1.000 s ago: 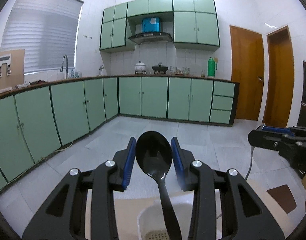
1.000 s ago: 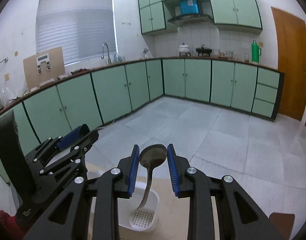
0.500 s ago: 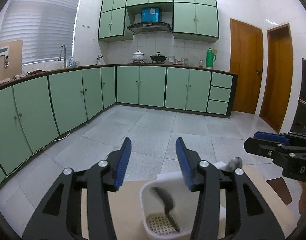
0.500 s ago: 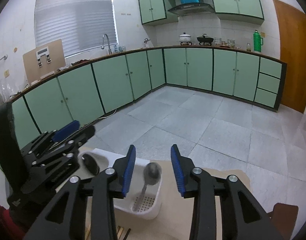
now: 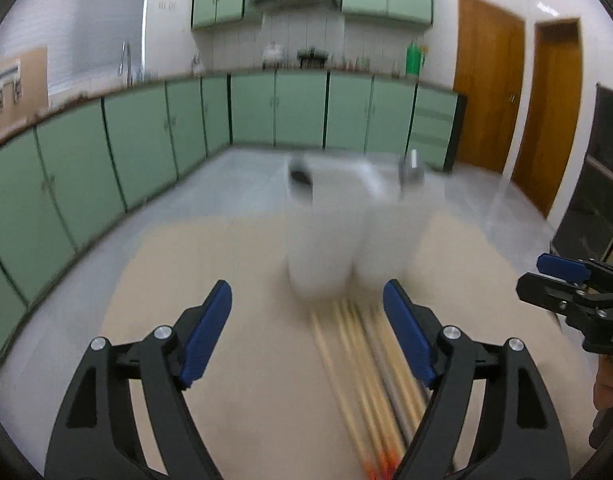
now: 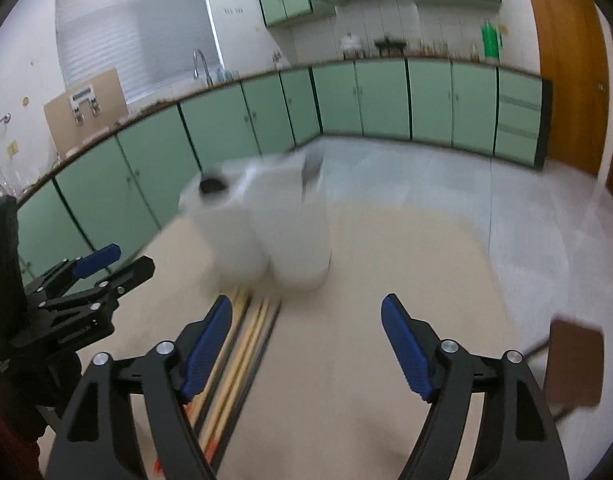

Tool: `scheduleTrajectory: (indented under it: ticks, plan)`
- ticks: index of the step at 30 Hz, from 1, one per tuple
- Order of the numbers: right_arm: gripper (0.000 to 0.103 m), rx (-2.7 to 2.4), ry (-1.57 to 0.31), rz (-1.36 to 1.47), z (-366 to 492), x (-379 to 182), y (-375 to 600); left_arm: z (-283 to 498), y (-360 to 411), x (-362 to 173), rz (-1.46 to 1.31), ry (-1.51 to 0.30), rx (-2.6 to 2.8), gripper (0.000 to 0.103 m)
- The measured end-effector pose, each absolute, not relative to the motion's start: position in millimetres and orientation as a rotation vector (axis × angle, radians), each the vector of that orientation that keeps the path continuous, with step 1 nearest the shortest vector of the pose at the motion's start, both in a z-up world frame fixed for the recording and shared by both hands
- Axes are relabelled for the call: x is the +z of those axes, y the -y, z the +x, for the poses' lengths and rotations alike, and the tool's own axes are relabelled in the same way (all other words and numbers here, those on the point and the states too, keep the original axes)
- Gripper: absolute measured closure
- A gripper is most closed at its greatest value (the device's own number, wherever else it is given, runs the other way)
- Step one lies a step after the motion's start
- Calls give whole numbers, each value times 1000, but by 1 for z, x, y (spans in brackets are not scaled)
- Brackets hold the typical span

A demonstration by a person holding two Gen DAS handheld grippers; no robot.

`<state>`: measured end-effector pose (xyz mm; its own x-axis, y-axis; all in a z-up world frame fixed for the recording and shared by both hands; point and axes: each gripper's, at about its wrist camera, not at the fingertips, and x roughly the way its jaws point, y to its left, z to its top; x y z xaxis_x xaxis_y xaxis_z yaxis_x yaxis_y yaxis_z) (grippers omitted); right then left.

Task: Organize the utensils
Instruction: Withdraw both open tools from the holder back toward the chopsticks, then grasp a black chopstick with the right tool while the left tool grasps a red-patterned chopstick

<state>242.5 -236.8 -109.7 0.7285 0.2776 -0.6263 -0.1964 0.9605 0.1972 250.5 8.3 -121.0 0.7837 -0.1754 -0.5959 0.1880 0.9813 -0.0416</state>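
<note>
Utensils: a black spoon [image 5: 300,176] and a grey metal spoon [image 5: 411,168] stand bowl-up in a white two-compartment holder [image 5: 346,232], black in the left compartment, metal in the right, both blurred. Holder: upright on the beige desk [image 5: 234,272], toward its far edge. Chopsticks [image 5: 362,364]: a bundle of pale wooden and grey sticks with orange-red ends, lying flat on the desk just in front of the holder, their far tips close to its base.

Left tool [image 5: 306,332]: blue-padded jaws opening, standing wide, nothing between the pads; the chopsticks lie below near its right finger. Right tool [image 6: 306,344]: jaws opening, likewise wide and empty; the chopsticks pass beneath its left finger. Each tool shows at the edge of the other's view, hand-held.

Surroundings: brown chair seat [image 6: 574,360] beside the desk, grey tiled floor [image 6: 426,176], green cabinets [image 6: 386,100], wooden doors [image 5: 486,92].
</note>
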Motion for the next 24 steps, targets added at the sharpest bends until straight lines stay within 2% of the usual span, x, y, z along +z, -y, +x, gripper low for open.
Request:
scheduleTrajectory:
  ticks: [4,9,16,24]
  plan:
    - [27,240,-800,128,200,-140,233,209,-20,-159,25,-767,-177,27]
    - [27,250,-887,131,157,-166,225,167,-27,-183,78,-832,-160,27]
    - [27,290,-911,58,139,-176,192,133,-28,-191,93,-847,-163,25]
    - [27,248,-916,-42,137,-189,172,133,-25,-193,77,-866,-157,24]
